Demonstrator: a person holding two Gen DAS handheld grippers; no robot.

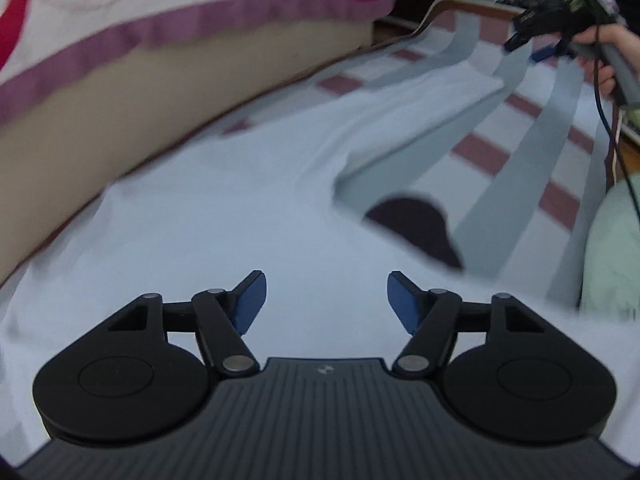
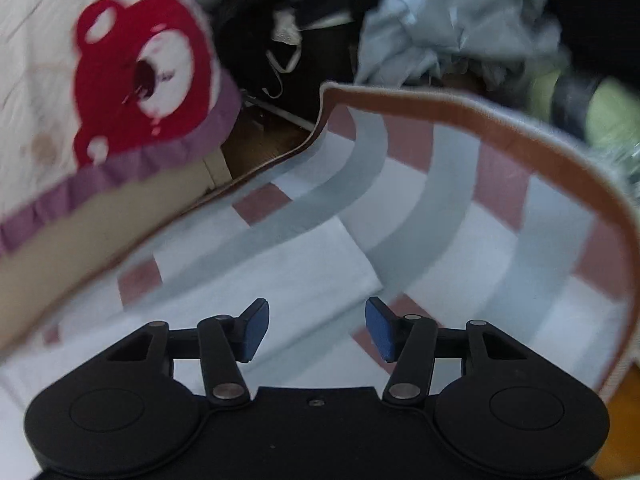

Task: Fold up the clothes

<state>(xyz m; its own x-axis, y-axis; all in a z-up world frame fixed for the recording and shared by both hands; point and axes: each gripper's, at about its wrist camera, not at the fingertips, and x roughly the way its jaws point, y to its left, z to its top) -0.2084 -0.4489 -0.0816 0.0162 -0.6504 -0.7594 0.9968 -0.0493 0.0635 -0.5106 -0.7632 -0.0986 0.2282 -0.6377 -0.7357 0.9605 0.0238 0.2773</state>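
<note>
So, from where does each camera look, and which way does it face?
Left wrist: sits on the left hand-held gripper, low over the white garment, facing along the checked mat; its open fingers show, also the right hand-held gripper in a hand.
Right wrist: sits on the right hand-held gripper, facing the mat's brown edge and a clothes pile; open fingers show.
Shared: garment, mat, bear-print blanket.
</note>
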